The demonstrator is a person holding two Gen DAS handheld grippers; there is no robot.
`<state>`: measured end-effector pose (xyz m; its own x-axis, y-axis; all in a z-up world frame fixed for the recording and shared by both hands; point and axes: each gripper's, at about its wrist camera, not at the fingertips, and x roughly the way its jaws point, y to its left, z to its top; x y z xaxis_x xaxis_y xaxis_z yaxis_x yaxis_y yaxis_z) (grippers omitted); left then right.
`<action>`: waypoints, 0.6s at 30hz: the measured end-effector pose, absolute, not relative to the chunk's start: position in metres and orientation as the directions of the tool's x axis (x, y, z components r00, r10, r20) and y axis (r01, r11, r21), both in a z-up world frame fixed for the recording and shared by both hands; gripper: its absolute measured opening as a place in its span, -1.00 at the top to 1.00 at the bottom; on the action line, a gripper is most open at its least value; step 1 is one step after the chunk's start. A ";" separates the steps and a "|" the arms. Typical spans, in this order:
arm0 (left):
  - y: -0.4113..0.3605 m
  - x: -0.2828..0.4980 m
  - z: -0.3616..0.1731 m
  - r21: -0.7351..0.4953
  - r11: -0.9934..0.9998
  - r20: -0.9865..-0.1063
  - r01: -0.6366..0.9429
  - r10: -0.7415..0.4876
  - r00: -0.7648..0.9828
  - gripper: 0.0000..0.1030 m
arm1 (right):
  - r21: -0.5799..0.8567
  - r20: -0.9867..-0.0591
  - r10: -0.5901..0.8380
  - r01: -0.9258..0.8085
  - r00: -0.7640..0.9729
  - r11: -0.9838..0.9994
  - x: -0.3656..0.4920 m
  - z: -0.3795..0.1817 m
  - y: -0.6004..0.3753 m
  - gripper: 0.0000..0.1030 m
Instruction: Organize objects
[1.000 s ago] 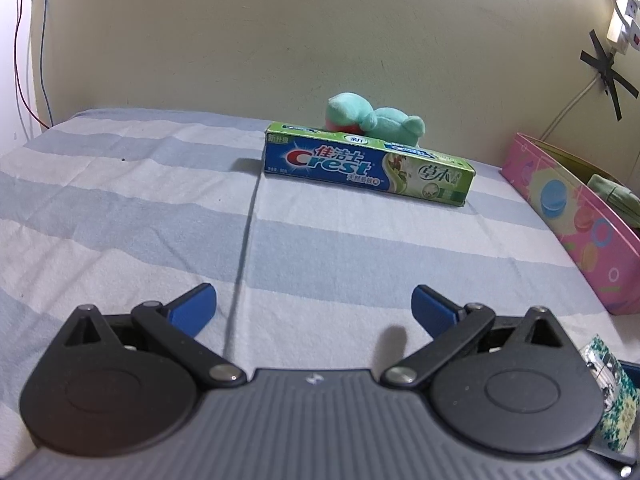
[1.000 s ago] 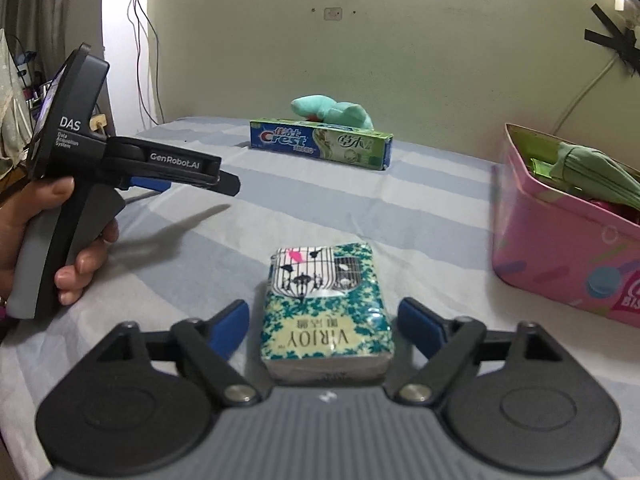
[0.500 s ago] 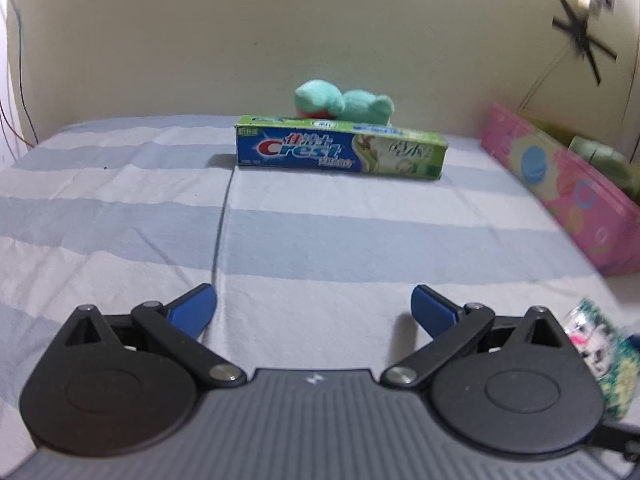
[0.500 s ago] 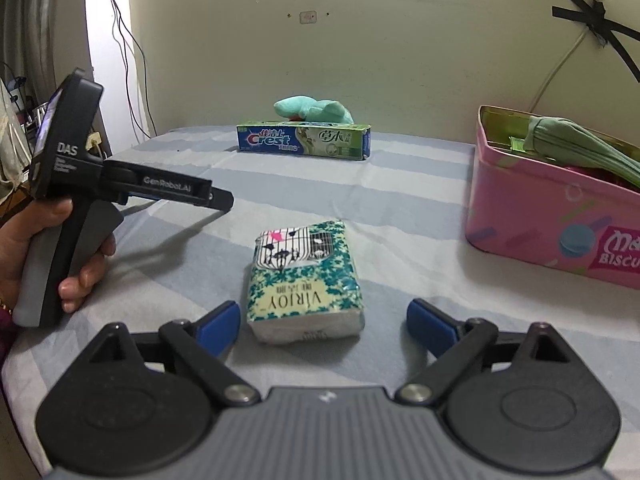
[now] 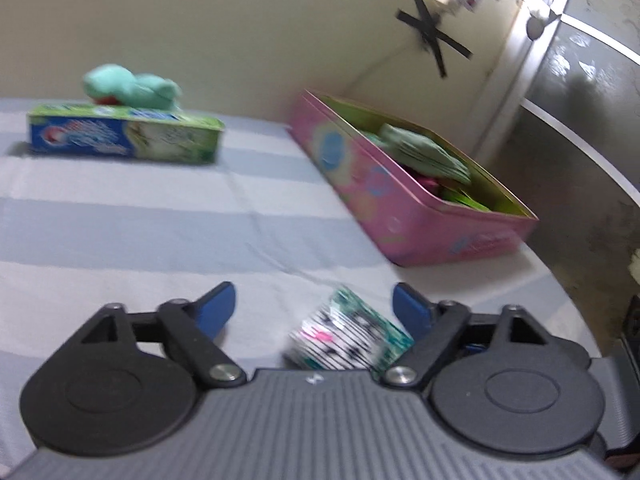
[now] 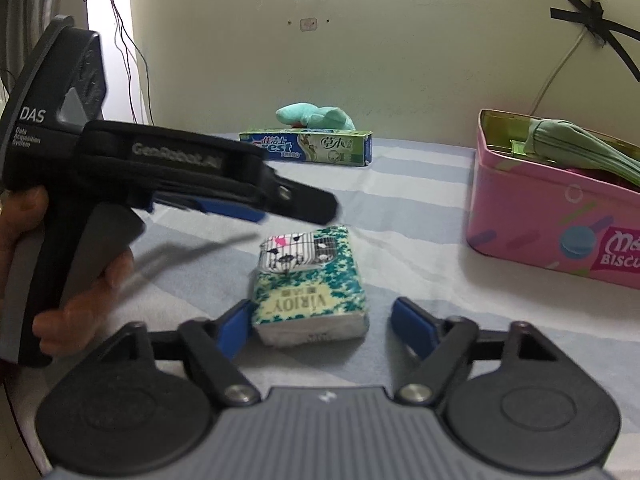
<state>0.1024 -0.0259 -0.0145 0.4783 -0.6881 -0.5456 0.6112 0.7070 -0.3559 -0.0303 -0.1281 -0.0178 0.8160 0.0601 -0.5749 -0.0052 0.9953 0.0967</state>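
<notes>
i note right gripper (image 6: 318,322) jaws closing around teal floral tissue pack (image 6: 310,280) on striped cloth (image 6: 420,256), right pad clear. left gripper (image 5: 314,306) closing, ungripped. pink biscuit tin (image 6: 552,216) at 2 o'clock.

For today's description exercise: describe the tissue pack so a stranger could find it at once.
Start at the pink biscuit tin on the striped sheet, then look nearer the camera. The tissue pack lies flat there, between the right tool's closing fingers. It alone has teal flowers and a birdcage print.
</notes>
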 end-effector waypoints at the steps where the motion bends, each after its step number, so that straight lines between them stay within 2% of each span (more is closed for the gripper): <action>1: -0.029 0.101 -0.017 -0.365 0.700 -0.557 0.614 -0.693 0.458 -0.33 | 0.097 -0.572 0.056 -0.001 0.818 0.995 -0.031 -0.018 -0.129 -0.14; 2: -0.034 0.099 -0.020 -0.376 0.689 -0.571 0.619 -0.699 0.431 -0.20 | 0.104 -0.570 0.059 0.000 0.819 0.995 -0.032 -0.017 -0.130 -0.12; 5: -0.041 0.083 -0.021 -0.317 0.701 -0.578 0.639 -0.677 0.456 -0.21 | 0.117 -0.572 0.079 -0.014 0.816 0.993 -0.036 -0.016 -0.135 -0.11; 11: -0.054 0.063 -0.021 -0.336 0.666 -0.576 0.666 -0.705 0.415 -0.20 | 0.112 -0.582 0.083 -0.022 0.809 0.993 -0.068 -0.015 -0.153 -0.11; 18: -0.121 0.020 -0.024 -0.298 0.542 -0.585 0.786 -0.754 0.298 -0.20 | 0.118 -0.568 -0.001 0.083 0.823 0.990 -0.118 -0.016 -0.191 -0.12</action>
<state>0.0203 -0.1212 -0.0244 0.2984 -0.7542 -0.5849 0.7859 0.5420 -0.2978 -0.1180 -0.1905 -0.0156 0.8229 -0.0014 -0.5682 0.0828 0.9896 0.1176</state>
